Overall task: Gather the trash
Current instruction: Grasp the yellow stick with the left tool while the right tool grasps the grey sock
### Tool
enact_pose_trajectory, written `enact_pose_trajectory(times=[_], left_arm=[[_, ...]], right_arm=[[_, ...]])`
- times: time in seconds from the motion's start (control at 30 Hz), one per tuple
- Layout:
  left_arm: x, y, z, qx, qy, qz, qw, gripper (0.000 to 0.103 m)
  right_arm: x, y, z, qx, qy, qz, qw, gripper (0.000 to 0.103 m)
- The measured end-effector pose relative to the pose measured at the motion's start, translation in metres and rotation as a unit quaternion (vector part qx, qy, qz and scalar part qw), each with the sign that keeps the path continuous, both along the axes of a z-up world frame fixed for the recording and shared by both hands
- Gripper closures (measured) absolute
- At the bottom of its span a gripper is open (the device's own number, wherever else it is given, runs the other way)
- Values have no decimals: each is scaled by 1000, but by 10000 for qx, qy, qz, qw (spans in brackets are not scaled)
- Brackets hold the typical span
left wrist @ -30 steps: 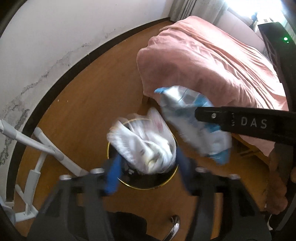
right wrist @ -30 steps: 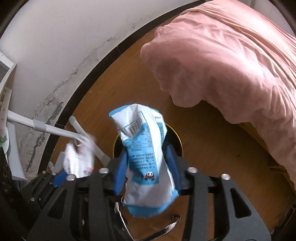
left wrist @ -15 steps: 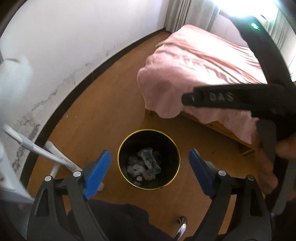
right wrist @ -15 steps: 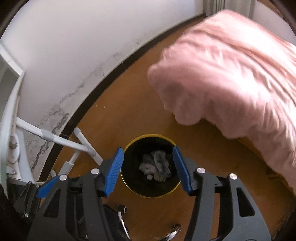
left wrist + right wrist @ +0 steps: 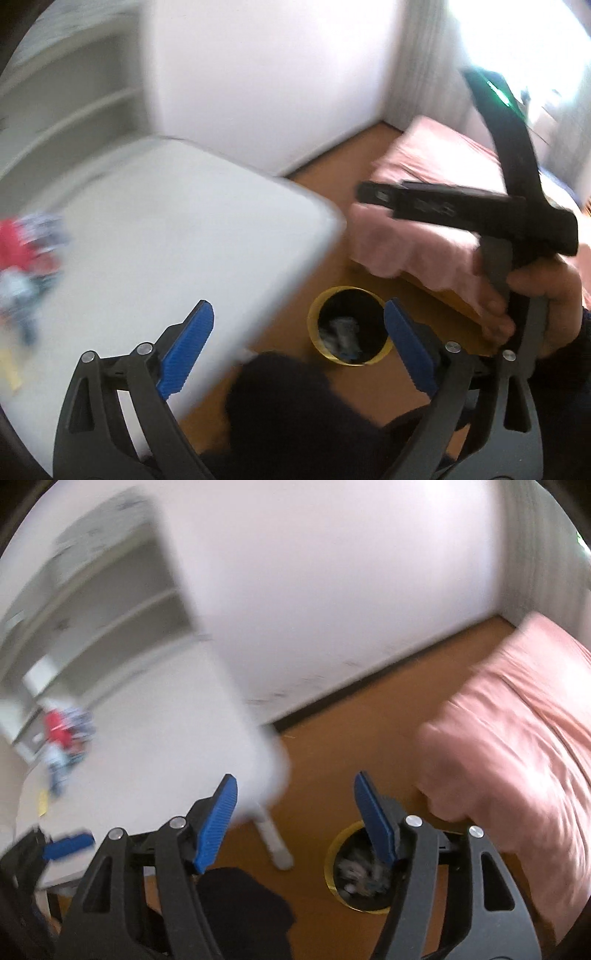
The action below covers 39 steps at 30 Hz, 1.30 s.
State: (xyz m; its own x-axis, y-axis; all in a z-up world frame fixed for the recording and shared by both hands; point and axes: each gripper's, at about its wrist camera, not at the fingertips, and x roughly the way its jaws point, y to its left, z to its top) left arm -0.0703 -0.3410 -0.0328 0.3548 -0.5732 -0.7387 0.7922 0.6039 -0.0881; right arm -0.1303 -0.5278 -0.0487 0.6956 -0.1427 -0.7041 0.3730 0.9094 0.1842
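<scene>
A black bin with a gold rim (image 5: 313, 320) stands on the wooden floor, with crumpled wrappers (image 5: 341, 329) inside it. My left gripper (image 5: 295, 345) hangs high above it, its jaws opening with nothing between them. My right gripper (image 5: 295, 823) is also raised; its jaws are opening and hold nothing, and the bin (image 5: 332, 854) sits below its right finger. More trash (image 5: 24, 251), red and blue and blurred, lies on the white table (image 5: 166, 240) at the left; the right wrist view shows the same trash (image 5: 62, 734). A hand (image 5: 535, 295) holds the right gripper's handle.
A bed with a pink cover (image 5: 517, 757) stands to the right of the bin. The table's corner and its white leg (image 5: 273, 834) are close to the bin on the left. White shelves (image 5: 92, 590) stand behind the table. A dark-clothed leg (image 5: 288, 413) fills the lower middle.
Both grippers let their wrappers go into the bin, opened wide and rose away from it. Both views swung left, bringing the white table and its trash into sight.
</scene>
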Motion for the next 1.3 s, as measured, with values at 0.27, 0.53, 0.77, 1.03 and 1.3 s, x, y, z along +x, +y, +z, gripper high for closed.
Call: enact_pose_trajectory(times=[0.27,0.53,0.77,1.03,1.3], left_arm=[[93,208,15,351,-434,2751,9598,12],[135,292,-31,482,80,3704,9276,12],[172,291,-48,378,363,3776,9245,12],[183,278,-56,729,158,3696,9262,66],[162,289,-45,535,59,3597,9315,91]], right_arm=[[93,152,19,-195,-41,1948,9806,39],[172,266,-4,109,206,3033,9526,39],[204,289,-23,221,397,3132,9486,41],[221,294,-33,86,480,3137,9483,47],[237,307,-43,20,642,3071,9495,60]])
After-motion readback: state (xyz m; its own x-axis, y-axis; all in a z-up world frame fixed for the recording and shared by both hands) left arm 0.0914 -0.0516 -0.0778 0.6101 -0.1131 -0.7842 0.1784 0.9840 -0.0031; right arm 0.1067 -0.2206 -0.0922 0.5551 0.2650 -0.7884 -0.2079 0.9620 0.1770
